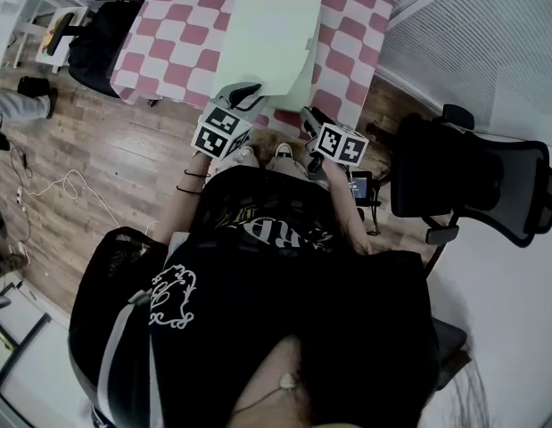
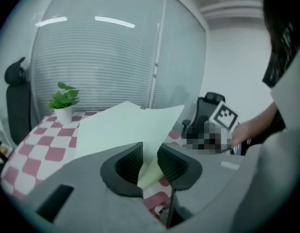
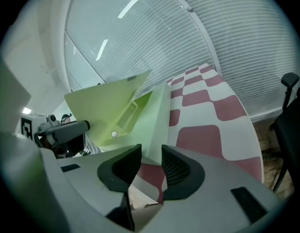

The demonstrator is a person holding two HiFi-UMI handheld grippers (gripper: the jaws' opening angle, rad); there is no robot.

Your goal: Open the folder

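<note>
**Lifting the folder's top cover**

Sits at a worktop [image 1: 182,25] spread with a red-and-white checked cloth, with a pale green folder [image 1: 267,43] lying on it close to the near edge. Pinches the folder's top cover in the left claw [image 1: 243,94], at the near left corner. Shows, in the left gripper view, both ribbed pads [image 2: 128,164] drawn in on the thin green sheet, which runs down into the narrow gap between them. Has that cover raised off the lower leaf, opening a wedge along the near side. Reveals, in the right gripper view, the brighter green inside of the folder, with a pocket and a small round stud.

Holds the right claw [image 1: 308,119] low at the folder's near right corner, slightly spread. Lets the checked cloth show through the gap there, with the lower leaf's corner just at the mouth and no pinch on it to be seen.

Elsewhere takes in a small potted plant [image 2: 64,101] on the far part of the worktop. Also takes in a black office chair [image 1: 472,181] on the wooden floor [image 1: 115,168] to the right, and slatted blinds [image 2: 101,57] behind glass.
</note>
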